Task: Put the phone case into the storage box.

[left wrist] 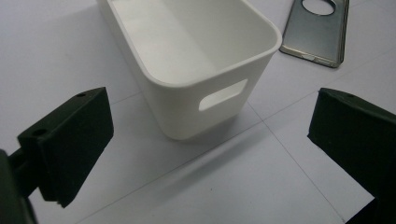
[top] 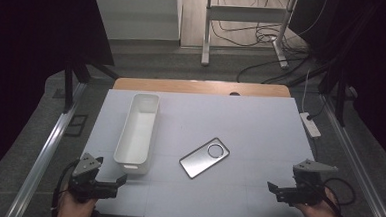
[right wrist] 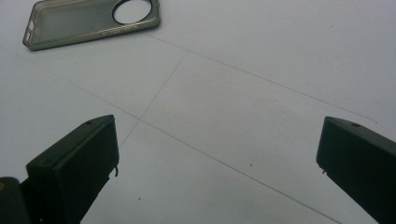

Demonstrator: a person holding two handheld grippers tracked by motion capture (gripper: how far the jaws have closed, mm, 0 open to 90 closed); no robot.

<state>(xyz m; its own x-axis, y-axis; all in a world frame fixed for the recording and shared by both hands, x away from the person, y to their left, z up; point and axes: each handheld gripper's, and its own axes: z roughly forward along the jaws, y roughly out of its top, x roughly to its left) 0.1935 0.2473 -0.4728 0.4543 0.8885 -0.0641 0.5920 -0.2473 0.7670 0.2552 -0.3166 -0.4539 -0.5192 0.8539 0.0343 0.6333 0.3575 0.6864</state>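
A long white plastic bin (top: 138,132) lies on the left half of the white table, empty, with a handle slot in its near end (left wrist: 222,94). A grey phone case (top: 204,157) with a round camera hole lies flat at the table's middle, inside face up. My left gripper (top: 112,183) hovers at the near left corner, jaws wide open and empty, just short of the bin's near end. My right gripper (top: 275,189) is at the near right, open and empty, well to the right of the case (right wrist: 91,21).
The white table mat (top: 259,137) has a wooden edge (top: 202,87) at its far side. A white power strip (top: 310,124) lies off the right edge. Metal rails (top: 48,151) run along both sides. A metal stand (top: 245,21) and cables sit on the floor beyond.
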